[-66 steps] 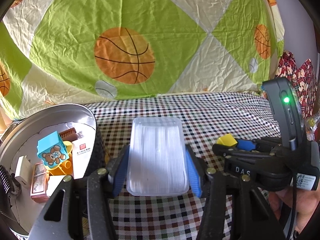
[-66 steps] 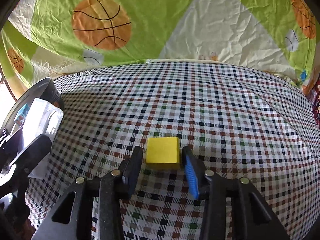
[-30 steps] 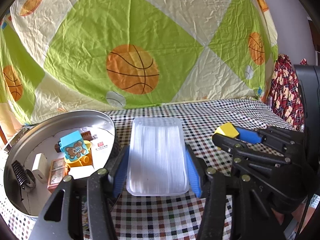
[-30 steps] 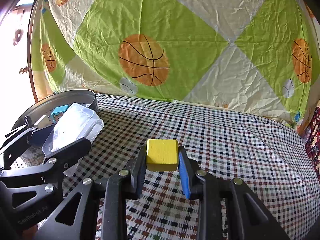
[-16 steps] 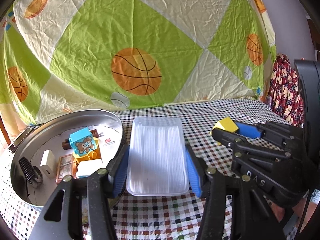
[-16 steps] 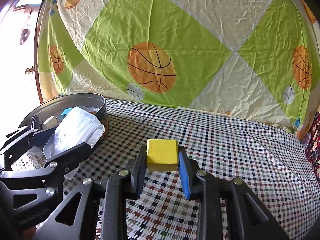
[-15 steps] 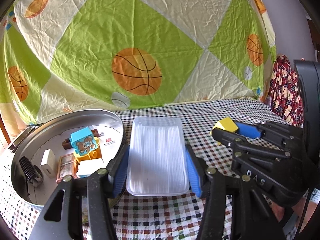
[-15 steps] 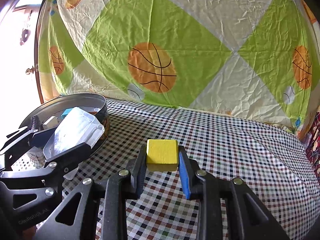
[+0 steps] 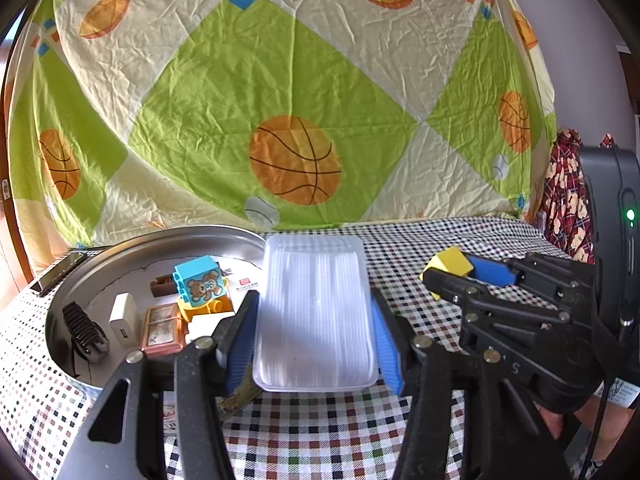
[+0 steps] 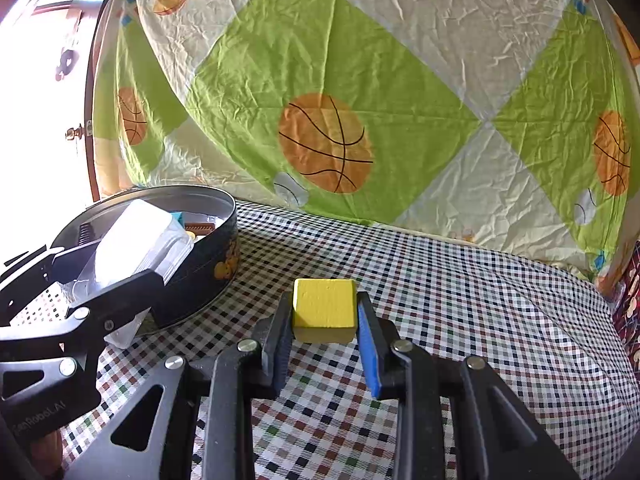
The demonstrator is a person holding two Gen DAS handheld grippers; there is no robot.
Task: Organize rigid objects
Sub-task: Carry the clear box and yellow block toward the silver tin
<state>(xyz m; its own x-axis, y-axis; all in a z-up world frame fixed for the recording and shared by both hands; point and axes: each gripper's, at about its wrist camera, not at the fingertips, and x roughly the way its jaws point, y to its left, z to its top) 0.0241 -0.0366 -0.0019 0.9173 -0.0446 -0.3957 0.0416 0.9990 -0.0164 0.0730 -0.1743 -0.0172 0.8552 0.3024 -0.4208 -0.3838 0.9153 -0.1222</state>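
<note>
My left gripper (image 9: pixel 314 320) is shut on a clear plastic box (image 9: pixel 316 312), held in the air at the right edge of a round metal tin (image 9: pixel 160 240). Inside the tin lie a blue bear block (image 9: pixel 199 285), a white charger (image 9: pixel 123 314), a black hair clip (image 9: pixel 84 330) and a small brown frame (image 9: pixel 162 330). My right gripper (image 10: pixel 324 322) is shut on a yellow cube (image 10: pixel 324 308) above the checked cloth. In the left wrist view the right gripper (image 9: pixel 448 272) with the yellow cube (image 9: pixel 450 264) sits to the right. The right wrist view shows the clear plastic box (image 10: pixel 140 240) over the tin (image 10: pixel 208 264).
A checked tablecloth (image 10: pixel 460 312) covers the table. Behind it hangs a green and cream basketball-print sheet (image 9: pixel 296 120). Red patterned fabric (image 9: pixel 568 196) sits at the far right. A person's hand (image 9: pixel 600 424) holds the right gripper.
Both grippers have shifted along the table with their loads; the tin now shows more fully in each view. Neither grip has changed.
</note>
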